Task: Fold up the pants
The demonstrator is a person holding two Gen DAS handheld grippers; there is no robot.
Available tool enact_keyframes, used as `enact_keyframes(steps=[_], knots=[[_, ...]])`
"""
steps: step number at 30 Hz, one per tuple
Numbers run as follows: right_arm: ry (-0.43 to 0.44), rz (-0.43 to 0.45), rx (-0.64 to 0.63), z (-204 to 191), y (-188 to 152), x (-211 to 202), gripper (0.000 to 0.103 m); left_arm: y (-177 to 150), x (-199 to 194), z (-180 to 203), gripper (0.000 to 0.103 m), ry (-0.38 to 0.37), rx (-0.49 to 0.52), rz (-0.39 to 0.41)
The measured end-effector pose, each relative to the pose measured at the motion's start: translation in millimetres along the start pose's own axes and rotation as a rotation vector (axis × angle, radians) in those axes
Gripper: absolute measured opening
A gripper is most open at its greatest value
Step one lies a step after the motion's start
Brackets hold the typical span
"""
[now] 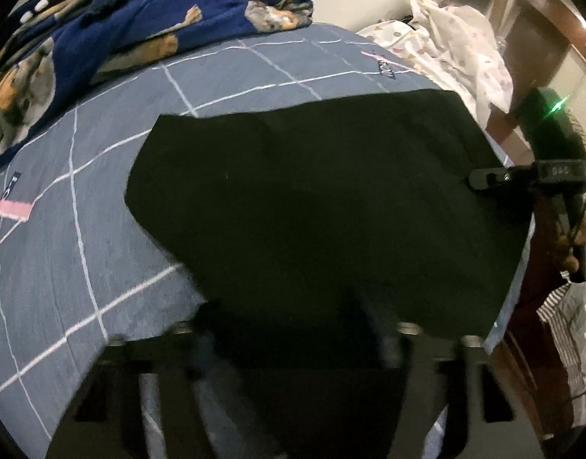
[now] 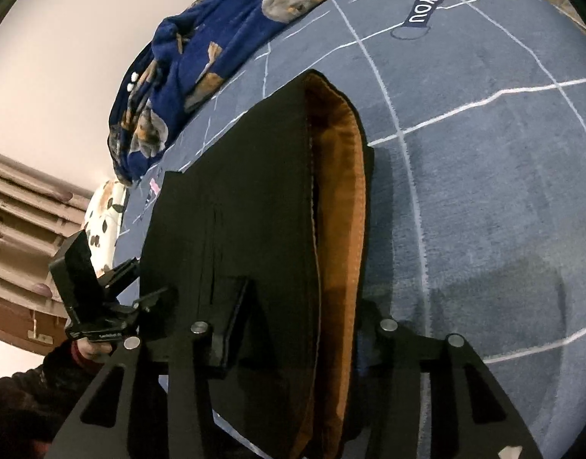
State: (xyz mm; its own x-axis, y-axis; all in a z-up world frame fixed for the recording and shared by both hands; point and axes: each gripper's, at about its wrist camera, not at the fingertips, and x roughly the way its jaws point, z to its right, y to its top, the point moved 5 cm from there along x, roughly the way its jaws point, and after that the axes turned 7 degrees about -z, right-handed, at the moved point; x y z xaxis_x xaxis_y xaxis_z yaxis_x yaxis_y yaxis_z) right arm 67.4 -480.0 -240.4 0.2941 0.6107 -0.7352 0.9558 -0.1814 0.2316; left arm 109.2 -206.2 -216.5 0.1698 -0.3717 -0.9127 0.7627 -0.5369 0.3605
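Black pants (image 1: 312, 206) lie on the blue-grey checked bedspread (image 1: 63, 252). In the right wrist view the pants (image 2: 254, 206) show an orange-brown lining (image 2: 339, 199) at the open waistband. My left gripper (image 1: 293, 344) is low over the near edge of the pants; its fingers are blurred and dark against the cloth. It also shows in the right wrist view (image 2: 140, 290) at the pants' left edge. My right gripper (image 2: 293, 344) straddles the waistband end, fingers wide apart. Its tip (image 1: 480, 179) shows in the left wrist view on the pants' right edge.
A dark blue dog-print blanket (image 1: 121, 19) is heaped at the far side of the bed. White spotted cloth (image 1: 457, 38) lies at the bed's far right. A wooden frame (image 1: 557, 19) and a striped bag (image 1: 572, 325) stand beyond the right edge.
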Motion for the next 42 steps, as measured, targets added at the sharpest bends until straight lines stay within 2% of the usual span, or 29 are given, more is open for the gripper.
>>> enact_keyframes(steps=[1, 3, 14, 18, 24, 29, 32, 37, 39, 41, 42], knots=[[-0.003, 0.002, -0.004, 0, -1, 0, 0.043, 2, -1, 0, 0.037, -0.001, 0.003, 0.000], [0.000, 0.005, 0.001, 0, 0, 1, 0.043, 4, -2, 0, 0.034, 0.009, 0.011, 0.000], [0.007, 0.012, 0.002, 3, 0, 1, 0.043, 1, -4, 1, 0.034, 0.027, 0.015, 0.023], [0.020, 0.022, 0.021, 2, -1, 1, 0.041, 1, -7, 2, 0.029, 0.056, 0.036, 0.046], [0.097, 0.049, 0.064, -3, -6, 2, 0.035, 1, -15, -2, 0.022, 0.060, 0.043, 0.057], [0.195, 0.080, 0.115, -9, -14, 2, 0.033, -2, -24, -5, 0.021, 0.066, 0.035, 0.063], [0.224, 0.077, 0.120, -16, -21, 5, 0.033, -9, -28, -13, 0.020, 0.057, 0.008, 0.053], [0.180, 0.056, 0.094, -20, -23, 14, 0.032, -13, -22, -19, 0.023, 0.060, 0.010, 0.034], [0.146, 0.042, 0.079, -20, -21, 15, 0.035, -14, -21, -17, 0.025, 0.074, 0.018, 0.028], [0.124, 0.030, 0.070, -20, -20, 16, 0.040, -16, -20, -18, 0.033, 0.085, 0.018, 0.028], [0.120, 0.022, 0.068, -20, -19, 17, 0.040, -16, -19, -19, 0.044, 0.091, 0.015, 0.026]])
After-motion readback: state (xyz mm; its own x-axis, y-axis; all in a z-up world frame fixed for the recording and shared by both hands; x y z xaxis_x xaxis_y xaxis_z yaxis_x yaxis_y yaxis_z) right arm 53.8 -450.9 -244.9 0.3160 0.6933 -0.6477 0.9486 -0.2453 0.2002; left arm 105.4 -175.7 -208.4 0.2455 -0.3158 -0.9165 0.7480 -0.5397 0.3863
